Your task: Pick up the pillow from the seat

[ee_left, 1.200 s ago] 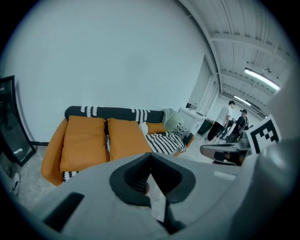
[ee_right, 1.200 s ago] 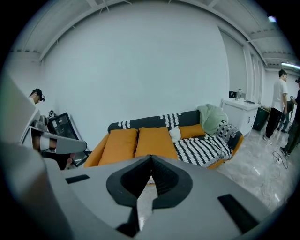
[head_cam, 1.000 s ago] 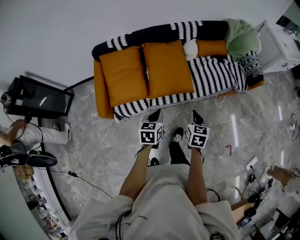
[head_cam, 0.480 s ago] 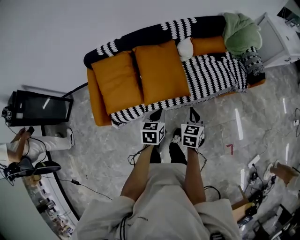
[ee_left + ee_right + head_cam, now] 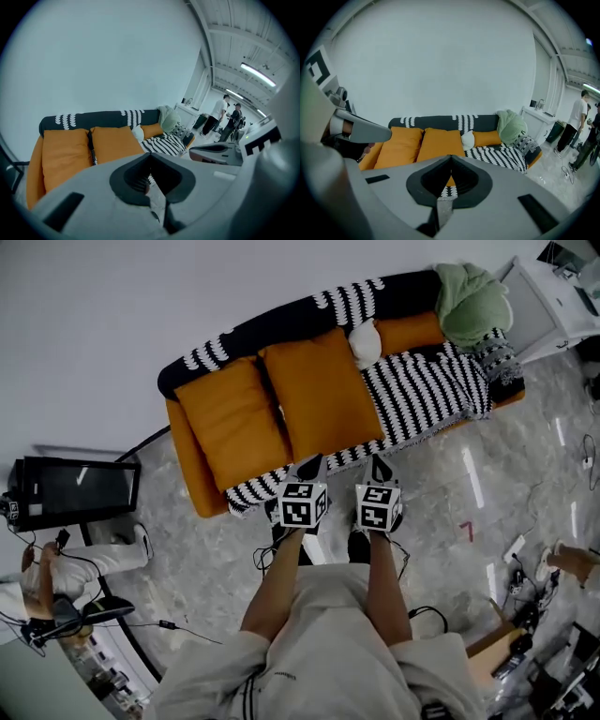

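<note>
You face an orange sofa [image 5: 187, 470] with the left gripper [image 5: 307, 468] and right gripper [image 5: 379, 470] held side by side near its front edge, each with its fingers closed together on nothing. The 2 large orange pillows, the left pillow [image 5: 234, 423] and the right pillow [image 5: 323, 390], sit touching on the left half of the seat, apart from both grippers. To their right, a black-and-white striped throw [image 5: 422, 390] covers the seat, with a small white cushion [image 5: 364, 341] and a green blanket [image 5: 469, 301] against the backrest.
</note>
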